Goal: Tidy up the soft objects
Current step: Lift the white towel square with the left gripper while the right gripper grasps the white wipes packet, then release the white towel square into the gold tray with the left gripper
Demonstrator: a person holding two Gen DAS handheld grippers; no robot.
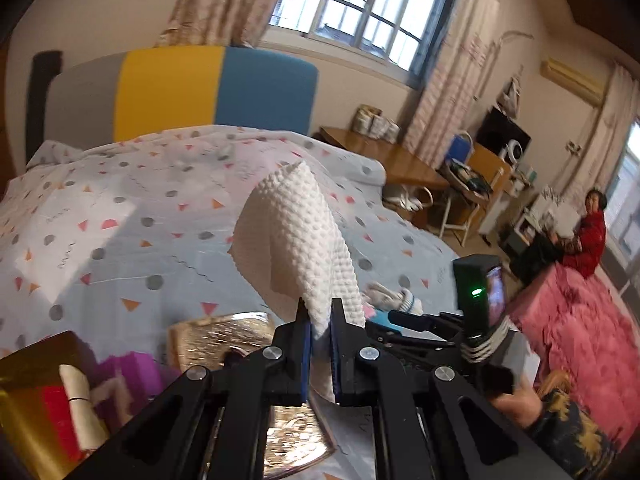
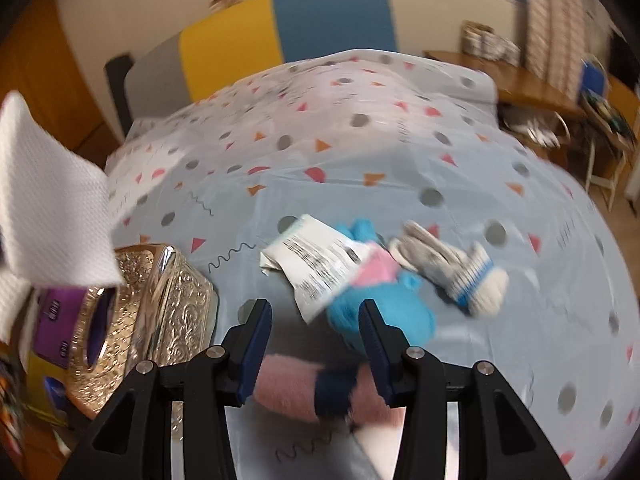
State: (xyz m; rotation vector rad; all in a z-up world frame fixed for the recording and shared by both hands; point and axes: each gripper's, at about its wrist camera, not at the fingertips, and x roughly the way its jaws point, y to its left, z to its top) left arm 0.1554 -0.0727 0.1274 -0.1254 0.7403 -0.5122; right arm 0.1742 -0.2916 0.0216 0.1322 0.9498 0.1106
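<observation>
The left gripper has its fingers clamped on a white embossed cloth, which stands lifted clear of the bed above an ornate gold box at the near left edge. The step in hand appears to be carrying this cloth to storage. Centre of the bed, a blue and pink plush toy with a large paper tag lies touching a grey striped sock. The right gripper hovers just short of the toy, fingers apart and empty, over a pink fuzzy item. Next move likely calls for lowering the cloth into the box.
</observation>
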